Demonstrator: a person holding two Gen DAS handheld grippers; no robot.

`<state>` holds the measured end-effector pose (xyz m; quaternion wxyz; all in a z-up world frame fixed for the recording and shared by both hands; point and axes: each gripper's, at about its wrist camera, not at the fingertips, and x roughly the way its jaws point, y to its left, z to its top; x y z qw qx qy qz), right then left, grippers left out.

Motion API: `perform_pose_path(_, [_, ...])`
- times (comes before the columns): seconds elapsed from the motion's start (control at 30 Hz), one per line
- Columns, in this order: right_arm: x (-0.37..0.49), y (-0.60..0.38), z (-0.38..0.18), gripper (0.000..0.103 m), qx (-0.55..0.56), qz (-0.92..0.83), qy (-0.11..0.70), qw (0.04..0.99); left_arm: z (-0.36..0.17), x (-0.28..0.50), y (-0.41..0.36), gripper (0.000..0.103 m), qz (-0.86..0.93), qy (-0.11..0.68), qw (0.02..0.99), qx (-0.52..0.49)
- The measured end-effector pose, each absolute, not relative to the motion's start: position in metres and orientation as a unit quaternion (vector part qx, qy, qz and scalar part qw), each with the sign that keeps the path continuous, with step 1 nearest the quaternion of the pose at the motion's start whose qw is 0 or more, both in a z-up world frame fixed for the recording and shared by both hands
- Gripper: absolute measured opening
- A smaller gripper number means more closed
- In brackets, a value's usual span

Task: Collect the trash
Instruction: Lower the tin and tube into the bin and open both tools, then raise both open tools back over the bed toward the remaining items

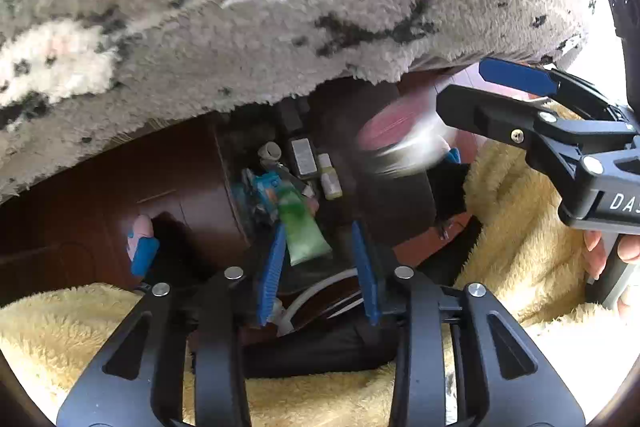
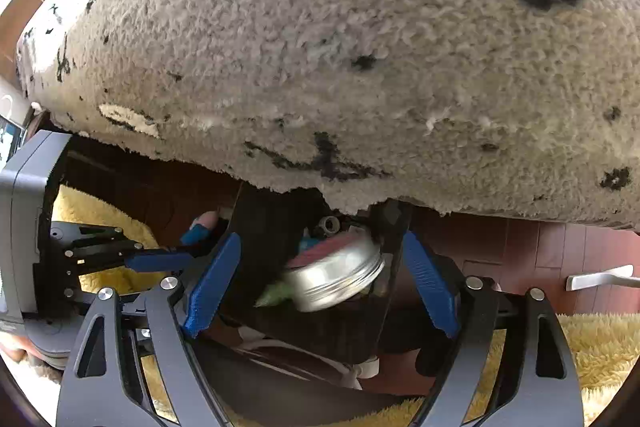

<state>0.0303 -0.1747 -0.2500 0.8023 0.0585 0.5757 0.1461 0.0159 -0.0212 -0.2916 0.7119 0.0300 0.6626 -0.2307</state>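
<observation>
One blurred silver tin point(image 2: 336, 277) with red top hangs between the right gripper point(image 2: 320, 283)'s spread fingers.

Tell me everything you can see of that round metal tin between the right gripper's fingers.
The round metal tin is a shallow silver can with a ridged rim and a reddish top face. It is motion-blurred and tilted, red face up and to the left. It sits between the right gripper's blue pads with gaps on both sides, so nothing visibly grips it. Below it is a dark bin holding a green tube and small bottles. Whether it touches them I cannot tell.
</observation>
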Motion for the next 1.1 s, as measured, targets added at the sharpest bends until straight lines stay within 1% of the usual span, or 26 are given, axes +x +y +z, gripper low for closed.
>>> perform_pose_path(0.07, [0.031,-0.177,-0.249,0.086,0.058,0.14,0.577,0.803,-0.285,0.016,-0.02,0.042,-0.224,0.656,0.72,0.035])
perform_pose_path(0.1, [0.031,-0.178,-0.248,0.088,0.057,0.137,0.578,0.802,-0.282,0.016,-0.02,0.05,-0.22,0.651,0.725,0.038])
perform_pose_path(0.13, [0.03,-0.179,-0.248,0.092,0.055,0.131,0.581,0.802,-0.276,0.016,-0.019,0.06,-0.215,0.645,0.732,0.042])
perform_pose_path(0.17, [0.031,-0.18,-0.247,0.095,0.05,0.126,0.586,0.799,-0.271,0.015,-0.018,0.064,-0.209,0.638,0.739,0.047])
perform_pose_path(0.23, [0.031,-0.185,-0.246,0.096,0.042,0.12,0.592,0.796,-0.259,0.014,-0.017,0.077,-0.2,0.624,0.753,0.056])
perform_pose_path(0.33, [0.03,-0.191,-0.241,0.096,0.049,0.118,0.593,0.795,-0.241,0.011,-0.015,0.085,-0.198,0.606,0.768,0.065])
perform_pose_path(0.57, [0.024,-0.21,-0.202,0.096,0.057,0.118,0.563,0.816,-0.2,0.004,-0.014,0.091,-0.211,0.567,0.791,0.088])
perform_pose_path(0.73, [0.022,-0.218,-0.165,0.097,0.052,0.116,0.524,0.842,-0.163,0.009,-0.009,0.094,-0.219,0.537,0.811,0.081])
perform_pose_path(1.1, [0.05,-0.257,-0.068,0.097,-0.001,0.079,0.425,0.902,-0.09,0.05,0.014,0.095,-0.182,0.471,0.86,0.066])
